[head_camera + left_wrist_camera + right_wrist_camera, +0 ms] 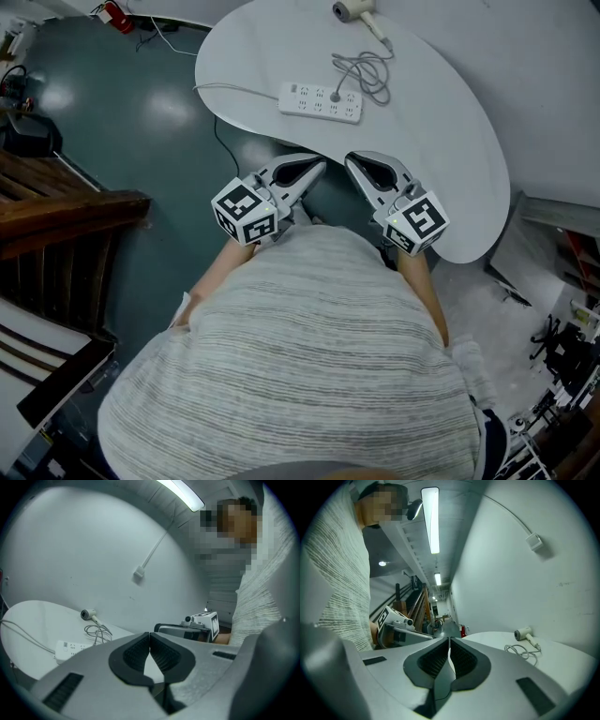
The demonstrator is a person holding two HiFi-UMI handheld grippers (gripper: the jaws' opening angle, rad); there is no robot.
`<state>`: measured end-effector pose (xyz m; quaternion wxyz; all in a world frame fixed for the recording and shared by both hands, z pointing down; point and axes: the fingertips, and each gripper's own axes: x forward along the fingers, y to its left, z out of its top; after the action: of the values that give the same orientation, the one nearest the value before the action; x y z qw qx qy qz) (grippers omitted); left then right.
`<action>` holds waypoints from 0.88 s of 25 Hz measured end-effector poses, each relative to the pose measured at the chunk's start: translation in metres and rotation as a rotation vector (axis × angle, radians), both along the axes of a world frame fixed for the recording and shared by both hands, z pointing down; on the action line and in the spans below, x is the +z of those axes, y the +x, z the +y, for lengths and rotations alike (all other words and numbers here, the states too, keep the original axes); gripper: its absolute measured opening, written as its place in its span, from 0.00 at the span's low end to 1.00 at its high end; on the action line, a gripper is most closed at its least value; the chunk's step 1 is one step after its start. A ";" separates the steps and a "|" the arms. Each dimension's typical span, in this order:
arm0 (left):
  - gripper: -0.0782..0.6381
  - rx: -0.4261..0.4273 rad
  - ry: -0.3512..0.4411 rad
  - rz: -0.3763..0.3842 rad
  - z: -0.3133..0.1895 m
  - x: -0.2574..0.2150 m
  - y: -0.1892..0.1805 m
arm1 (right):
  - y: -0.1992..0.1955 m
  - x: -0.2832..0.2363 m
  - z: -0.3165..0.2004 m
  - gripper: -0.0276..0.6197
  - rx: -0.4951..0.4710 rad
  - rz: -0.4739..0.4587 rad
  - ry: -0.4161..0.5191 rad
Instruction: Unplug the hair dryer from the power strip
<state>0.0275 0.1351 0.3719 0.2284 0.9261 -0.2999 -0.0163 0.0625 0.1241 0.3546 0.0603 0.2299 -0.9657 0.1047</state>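
A white hair dryer [354, 11] lies at the far edge of the white table [450, 150], its grey cord [367, 70] coiled beside it. The cord's plug [335, 96] sits in a white power strip [320, 101]. My left gripper [317, 169] and right gripper [352, 163] hover at the table's near edge, well short of the strip, both shut with nothing between the pads. The dryer [88, 614] and the strip [70, 648] show left of the shut left gripper [149, 634]. The dryer [524, 633] lies right of the shut right gripper [449, 640].
The strip's own white cable [234, 87] runs off the table's left edge. Dark wooden furniture [56, 206] stands left on the teal floor. A red object [114, 15] lies at the far left. Clutter sits at the lower right [562, 347]. The white wall rises behind the table.
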 end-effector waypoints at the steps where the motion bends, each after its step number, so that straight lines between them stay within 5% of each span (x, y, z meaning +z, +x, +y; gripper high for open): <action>1: 0.12 0.006 0.003 -0.002 -0.008 -0.001 -0.002 | -0.002 0.000 -0.006 0.09 0.004 0.000 -0.002; 12: 0.12 0.088 -0.007 -0.023 -0.080 0.005 -0.022 | -0.020 0.013 -0.074 0.09 0.076 0.035 -0.048; 22: 0.12 0.240 0.056 -0.118 -0.137 0.017 -0.039 | -0.043 0.027 -0.130 0.09 0.175 0.065 -0.079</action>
<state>-0.0113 -0.0016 0.3885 0.1845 0.9607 -0.1994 0.0574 0.0190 -0.0062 0.3818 0.0912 0.3141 -0.9346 0.1398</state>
